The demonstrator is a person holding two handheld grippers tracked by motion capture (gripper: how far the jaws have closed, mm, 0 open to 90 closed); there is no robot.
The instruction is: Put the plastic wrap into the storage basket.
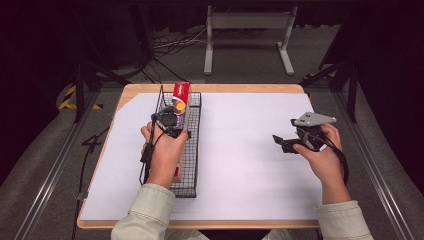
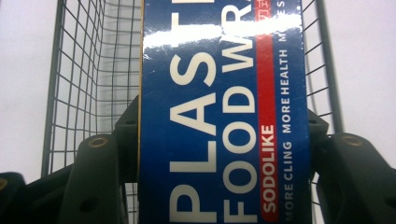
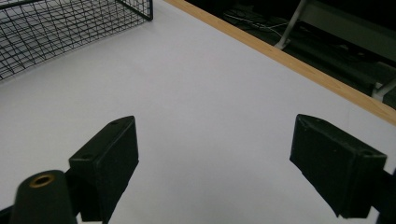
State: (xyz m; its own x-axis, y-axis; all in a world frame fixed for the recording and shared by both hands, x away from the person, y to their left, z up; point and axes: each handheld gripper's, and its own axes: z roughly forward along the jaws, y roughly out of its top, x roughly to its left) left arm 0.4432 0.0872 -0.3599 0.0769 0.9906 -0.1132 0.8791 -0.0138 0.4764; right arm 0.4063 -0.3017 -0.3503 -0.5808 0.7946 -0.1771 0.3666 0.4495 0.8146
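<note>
Food-wrap box [image 2: 219,121] is sitting clamped in the left gripper [image 1: 172,122] over the wire basket [image 1: 194,145]; far right, the right gripper [image 1: 286,142] is resting with jaws apart, holding nothing.

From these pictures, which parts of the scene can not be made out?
- Box, left gripper view: both ends cut off by the edges, so the full label is unreadable.
- Basket floor, high view: hidden by the hand and box.
- Box's small print, high view: too small.
- Basket, right gripper view: cut off by the top-left edges.

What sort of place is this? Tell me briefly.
Probably a recording lab, not a home: a white-covered wooden table, dark curtained surroundings, cables on the grey floor, and a black wire-mesh basket as a prop.
</note>
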